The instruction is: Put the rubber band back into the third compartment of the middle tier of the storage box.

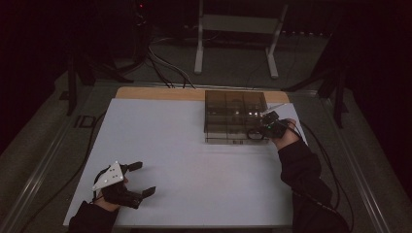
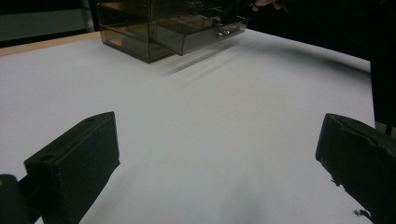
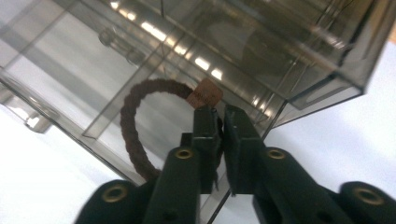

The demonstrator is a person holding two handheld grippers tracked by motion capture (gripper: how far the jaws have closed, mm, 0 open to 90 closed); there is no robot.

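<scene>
A fuzzy brown loop (image 3: 128,121) with a small tan tag is being pinched by the right gripper (image 3: 219,114) at centre frame, over the smoky transparent plastic drawer box (image 3: 280,56) (open drawer, glossy). The left gripper (image 1: 141,178), lower left, is being held wide apart over bare white table (image 1: 194,165).

White table sheet (image 1: 194,160), metal stand (image 1: 238,24)

Open claw (image 2: 219,158) (box (image 2: 168,28) beyond).
</scene>
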